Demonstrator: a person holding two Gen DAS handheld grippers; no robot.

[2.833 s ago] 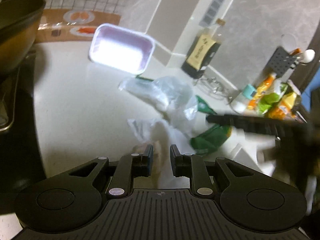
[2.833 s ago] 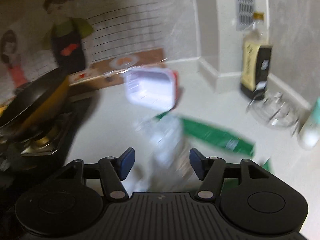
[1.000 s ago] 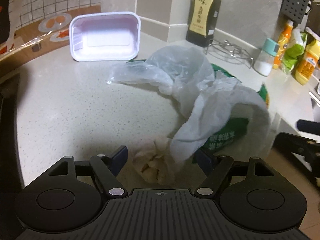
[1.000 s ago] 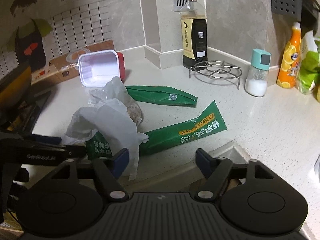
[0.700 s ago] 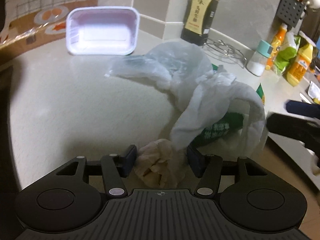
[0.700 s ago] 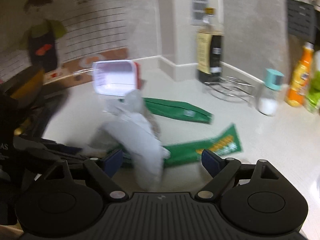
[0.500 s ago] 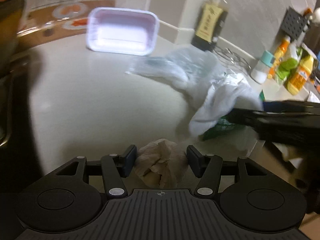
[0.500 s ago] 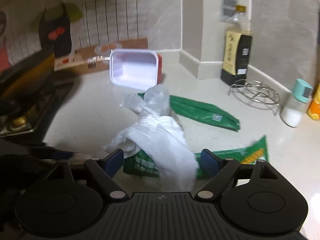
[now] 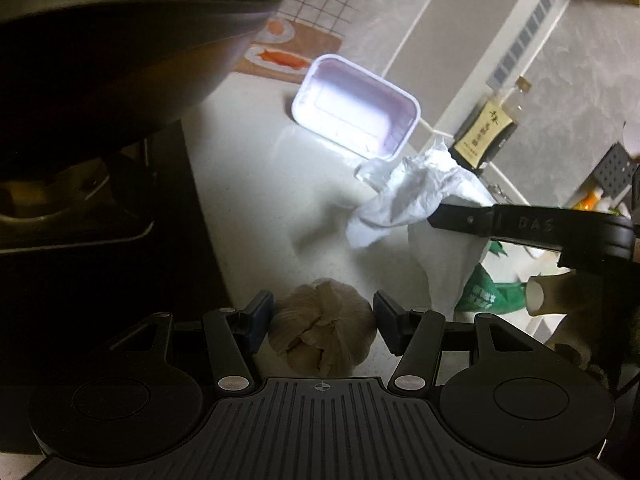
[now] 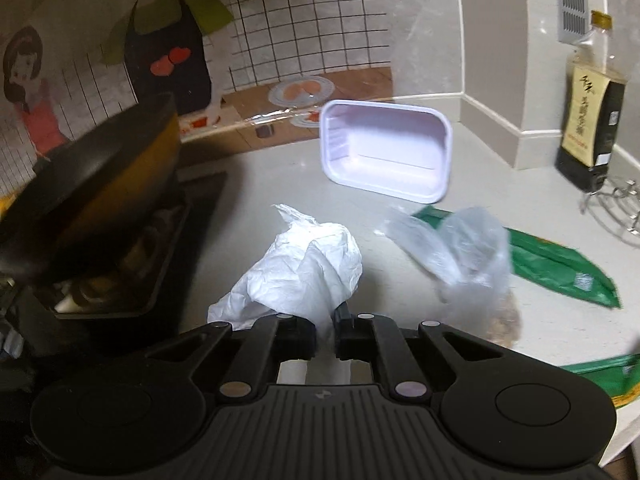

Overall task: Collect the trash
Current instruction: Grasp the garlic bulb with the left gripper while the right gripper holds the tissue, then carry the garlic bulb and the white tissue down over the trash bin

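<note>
My left gripper is shut on a crumpled beige paper ball, held above the white counter. My right gripper is shut on a white plastic bag; the bag also shows in the left wrist view, pinched by the right gripper's dark finger. A clear plastic bag lies on the counter to the right. Two green wrappers lie there, one behind it and one at the right edge. A white plastic tray stands tilted further back.
A dark pan sits on the stove at the left. A soy sauce bottle and a wire trivet stand at the back right. A wall with a tiled sticker runs behind the counter.
My right gripper has closed on the white bag and lifted it off the green wrapper. My left gripper has carried the paper ball back left, toward the stove and pan.
</note>
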